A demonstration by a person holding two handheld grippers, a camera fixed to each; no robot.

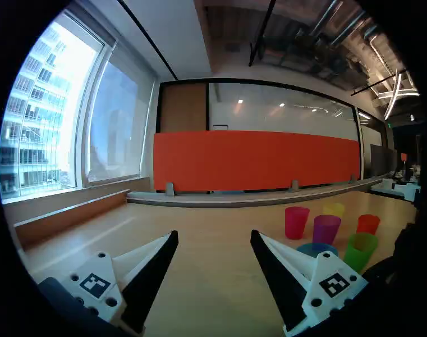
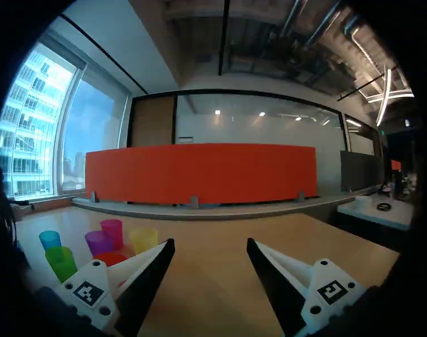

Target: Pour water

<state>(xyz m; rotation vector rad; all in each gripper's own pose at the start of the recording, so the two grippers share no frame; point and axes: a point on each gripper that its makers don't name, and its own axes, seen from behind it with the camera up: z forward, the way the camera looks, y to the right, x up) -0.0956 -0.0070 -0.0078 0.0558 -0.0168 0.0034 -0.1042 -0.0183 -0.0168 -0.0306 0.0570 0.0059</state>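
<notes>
Left tongs (image 1: 213, 233): jaws wide apart, nothing between them, held above bare table (image 1: 213, 269). Right tongs (image 2: 210, 241): likewise wide apart and empty.

Task items: six cups stand upright in a close group on the table, well short of the far edge that runs under the orange partition (image 1: 252, 160). They are the pink cup (image 1: 296, 222), yellow cup (image 1: 334, 209), purple cup (image 1: 326, 228), red cup (image 1: 368, 223), blue cup (image 1: 317, 249) and green cup (image 1: 360, 250). The group lies off to the side of both tongs, not between either pair of jaws. Whether any cup holds water cannot be told.

Hazards, as judged:
- The cups stand just beside one another. A jaw entering the group is likely to catch a neighbour and tip it.
- The cups look light. A sideways nudge could slide or topple one before the jaws close.
- The walls appear thin. Too firm a squeeze may buckle a cup and push water over the rim.
- The walls narrow toward the base, so a cup gripped low could slip upward and out.
- Any spill would spread freely over the flat top.

Materials and shapes: the cups are translucent coloured plastic, smooth, round and tapered. The table is pale wood-grain with a satin finish. The tongs have black wedge-shaped fingers on white bodies bearing square markers.
</notes>
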